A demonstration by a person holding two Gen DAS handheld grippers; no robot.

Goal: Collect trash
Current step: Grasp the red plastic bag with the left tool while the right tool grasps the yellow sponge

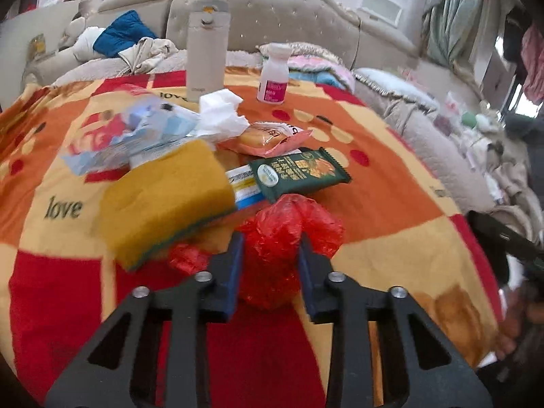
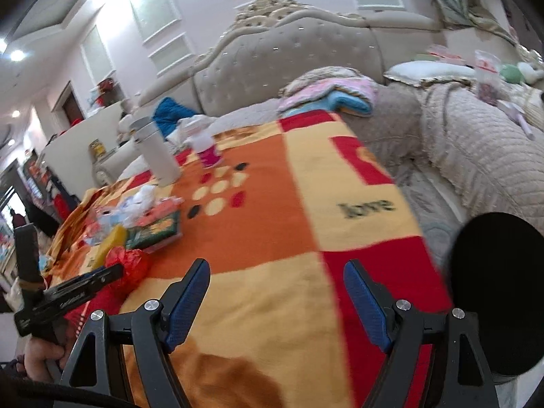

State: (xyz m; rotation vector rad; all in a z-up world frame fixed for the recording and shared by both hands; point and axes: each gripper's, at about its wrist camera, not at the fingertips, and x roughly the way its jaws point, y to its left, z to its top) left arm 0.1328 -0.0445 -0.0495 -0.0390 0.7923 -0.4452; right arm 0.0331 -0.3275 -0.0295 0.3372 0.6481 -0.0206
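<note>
Presently, left gripper [image 1: 271, 255]: fingers clenched on red plastic bag [image 1: 282, 238], crumpled on the blanket [image 1: 391, 238]. At its 11 o'clock, yellow sponge [image 1: 163, 197]; at 12 o'clock, green wrapper [image 1: 299, 173]. Right gripper [image 2: 277, 302]: fingers released, spread over bare blanket, grasping nothing.

"love" printed on checked blanket [image 1: 391, 210], several spots; bottle and packet labels too blurred to read.
</note>
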